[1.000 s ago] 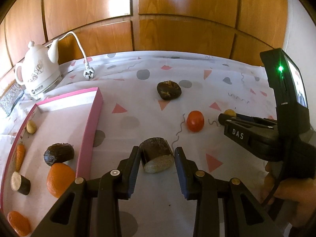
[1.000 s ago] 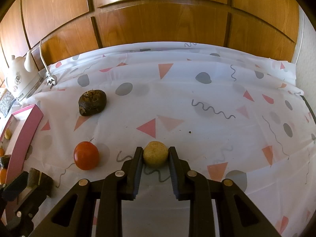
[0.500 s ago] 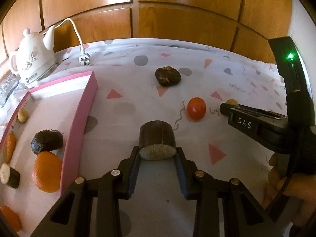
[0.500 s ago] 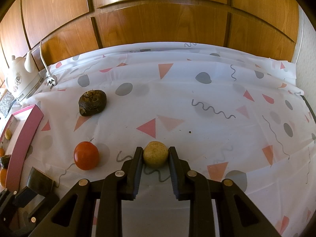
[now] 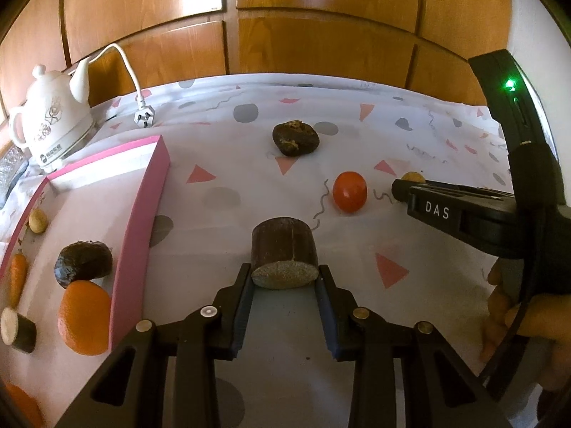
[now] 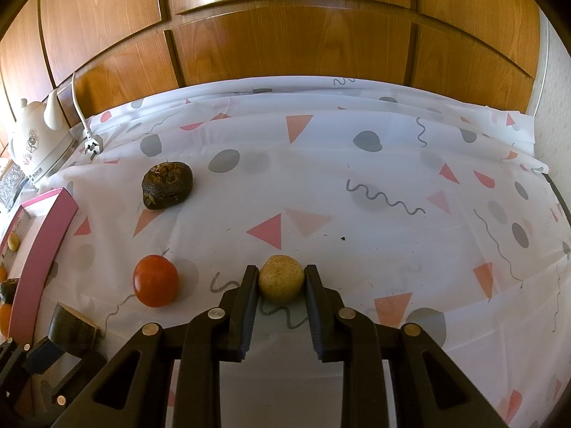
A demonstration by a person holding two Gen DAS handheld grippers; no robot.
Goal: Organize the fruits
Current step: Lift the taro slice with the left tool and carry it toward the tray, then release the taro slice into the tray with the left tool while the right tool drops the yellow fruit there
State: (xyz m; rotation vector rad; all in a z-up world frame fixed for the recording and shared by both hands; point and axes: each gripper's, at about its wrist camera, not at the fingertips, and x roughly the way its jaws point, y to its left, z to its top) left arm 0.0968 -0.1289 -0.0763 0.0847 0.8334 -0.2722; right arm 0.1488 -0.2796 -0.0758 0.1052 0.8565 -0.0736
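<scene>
— What colours are on the table?
— A white cloth with pink and orange triangles, grey blobs and grey squiggles.
— And the tray?
— Pink walls, a pale floor. In it lie an orange fruit, a small orange carrot and a dark brown lump.
— The loose pieces?
— A red tomato, a tan ball, and a dark brown cylinder with a speckled beige cut face.
— The kettle?
— White, faint floral print.
— The wall behind?
— Glossy brown wood panels.

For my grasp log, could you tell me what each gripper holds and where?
Left gripper clamps the brown cylinder at its cut end; right gripper clamps the tan ball across its sides.
</scene>
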